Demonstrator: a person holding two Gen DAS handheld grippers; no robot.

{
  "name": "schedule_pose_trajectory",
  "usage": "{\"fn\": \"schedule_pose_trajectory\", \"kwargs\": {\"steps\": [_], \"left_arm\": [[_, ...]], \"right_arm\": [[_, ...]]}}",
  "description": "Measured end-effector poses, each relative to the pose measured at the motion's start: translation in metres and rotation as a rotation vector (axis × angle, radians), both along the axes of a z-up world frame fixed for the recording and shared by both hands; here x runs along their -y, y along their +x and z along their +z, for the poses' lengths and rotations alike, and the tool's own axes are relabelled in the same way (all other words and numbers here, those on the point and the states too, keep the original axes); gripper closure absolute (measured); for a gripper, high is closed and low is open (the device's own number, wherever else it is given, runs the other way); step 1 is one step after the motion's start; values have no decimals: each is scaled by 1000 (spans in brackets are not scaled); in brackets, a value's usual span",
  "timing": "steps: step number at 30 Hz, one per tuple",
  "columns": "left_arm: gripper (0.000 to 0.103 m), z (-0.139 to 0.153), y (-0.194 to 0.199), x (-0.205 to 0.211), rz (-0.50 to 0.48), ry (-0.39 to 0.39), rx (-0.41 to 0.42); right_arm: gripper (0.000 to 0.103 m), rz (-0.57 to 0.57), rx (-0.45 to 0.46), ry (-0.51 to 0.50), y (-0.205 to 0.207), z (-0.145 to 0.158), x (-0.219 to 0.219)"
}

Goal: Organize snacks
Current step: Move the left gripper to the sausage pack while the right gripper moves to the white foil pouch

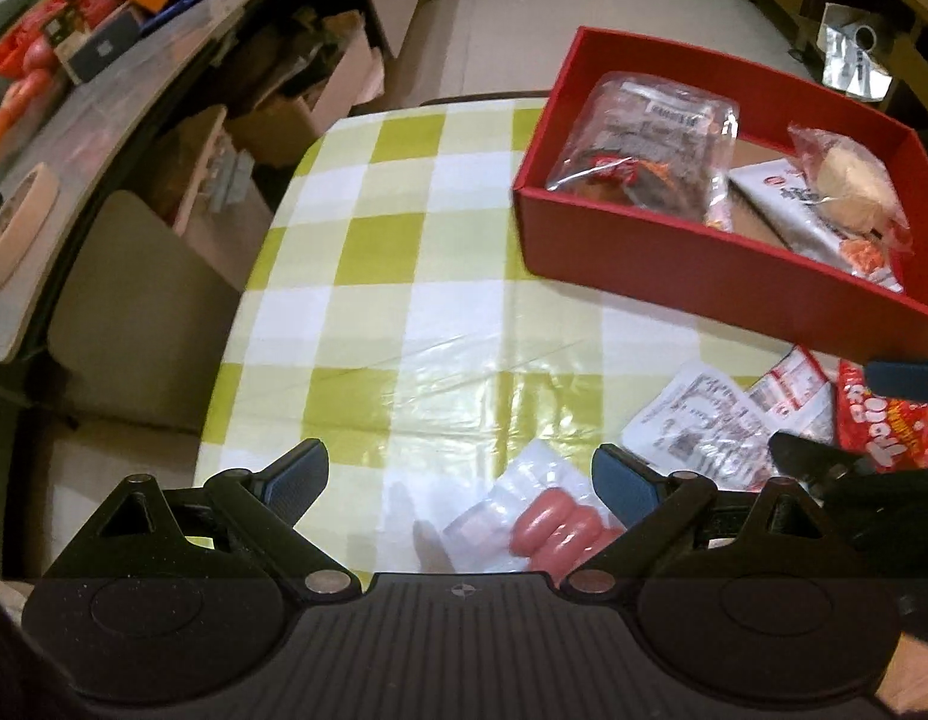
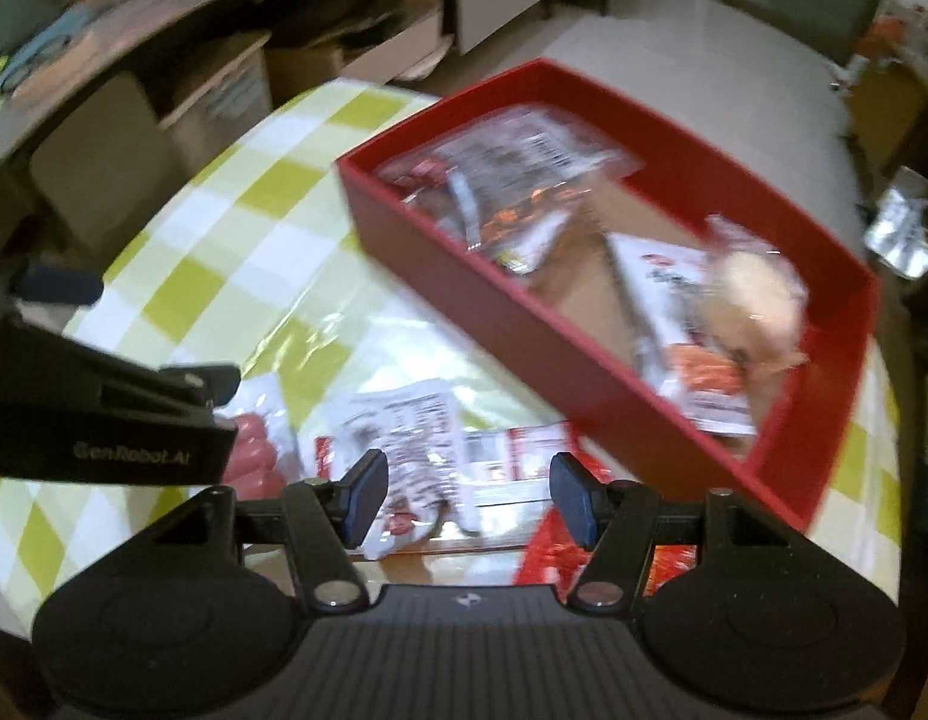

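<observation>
Setting: cluttered room, shelves and cardboard boxes behind a table (image 1: pixel 404 252) with a green-and-white checked cloth.
Left wrist view, box: red box (image 1: pixel 673 252) at far right, already holds a clear bag (image 1: pixel 649 144), a white packet (image 1: pixel 787 204) and a wrapped bun (image 1: pixel 853 180).
Left wrist view, gripper: left gripper (image 1: pixel 461 480) jaws spread wide, empty, above a sausage pack (image 1: pixel 553 525) lying on the cloth.
Left wrist view, loose snacks: white printed packets (image 1: pixel 703 432) and a red bag (image 1: pixel 883 426) lie near the box.
Right wrist view, gripper: blurred; right gripper (image 2: pixel 466 498) jaws spread, empty, over the white printed packets (image 2: pixel 416 438).
Right wrist view, box: red box (image 2: pixel 583 372) just beyond.
Risk: grippers close together, could collide.
Risk: slick film may slip from the pads.
</observation>
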State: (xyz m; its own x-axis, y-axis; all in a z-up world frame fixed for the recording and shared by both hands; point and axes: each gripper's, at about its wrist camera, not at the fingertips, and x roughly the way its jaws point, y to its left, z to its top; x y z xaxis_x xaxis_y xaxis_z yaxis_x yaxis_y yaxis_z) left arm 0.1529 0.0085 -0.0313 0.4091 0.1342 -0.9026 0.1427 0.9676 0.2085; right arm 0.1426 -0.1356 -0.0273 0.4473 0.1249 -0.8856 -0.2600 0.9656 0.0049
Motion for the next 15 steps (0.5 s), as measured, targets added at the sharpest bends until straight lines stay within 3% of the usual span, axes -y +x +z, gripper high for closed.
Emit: {"fn": "schedule_pose_trajectory", "kwargs": {"steps": [10, 15], "left_arm": [[6, -12, 5, -21, 9, 0, -58], [6, -15, 6, -27, 17, -1, -77]], "right_arm": [[37, 57, -92, 23, 21, -28, -20], [33, 97, -72, -52, 20, -40, -36]]}}
